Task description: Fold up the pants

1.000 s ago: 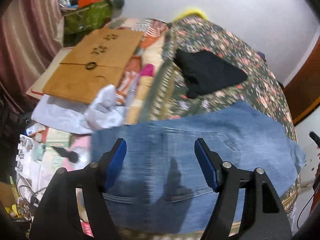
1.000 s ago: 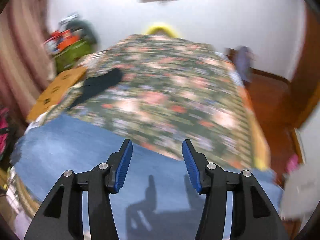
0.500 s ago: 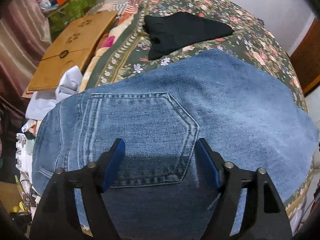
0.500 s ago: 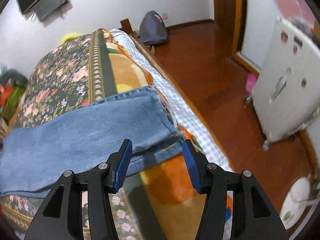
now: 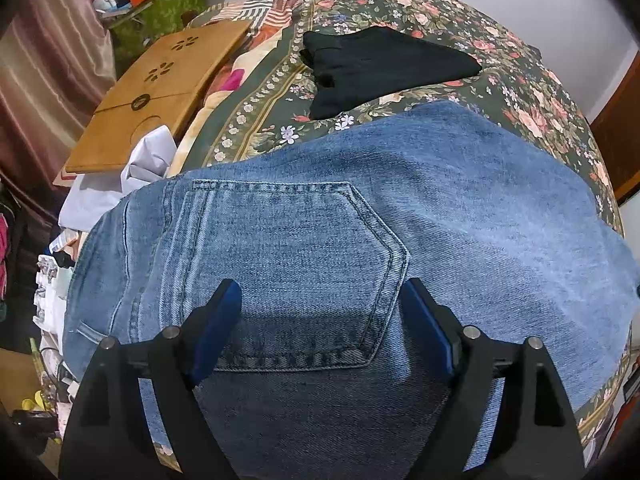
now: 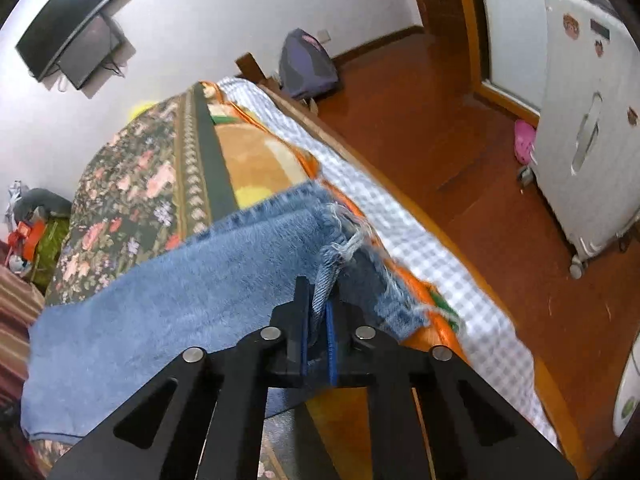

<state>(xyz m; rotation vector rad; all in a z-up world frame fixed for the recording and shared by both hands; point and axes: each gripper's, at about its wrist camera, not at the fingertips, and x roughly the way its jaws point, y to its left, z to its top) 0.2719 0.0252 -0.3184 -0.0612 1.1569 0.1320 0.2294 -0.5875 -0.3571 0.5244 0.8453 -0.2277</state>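
Blue jeans (image 5: 460, 216) lie across a bed with a floral blanket (image 5: 520, 92). In the left wrist view the seat with its back pocket (image 5: 288, 264) faces up. My left gripper (image 5: 320, 320) is open, its jaws standing over the pocket's lower edge, holding nothing. In the right wrist view the jeans' legs (image 6: 180, 300) stretch to the left. My right gripper (image 6: 318, 312) is shut on the frayed hem (image 6: 332, 256) of the legs near the bed's side edge.
A folded black garment (image 5: 380, 64) lies further up the bed. A wooden lap tray (image 5: 160, 92) and white cloth (image 5: 132, 176) sit to the left with clutter. A checkered sheet (image 6: 400, 216), wood floor, white appliance (image 6: 588, 120) and backpack (image 6: 306, 64) lie right of the bed.
My right gripper swung to the leg ends and closed on the frayed hem. My left gripper came down over the back pocket and stays open.
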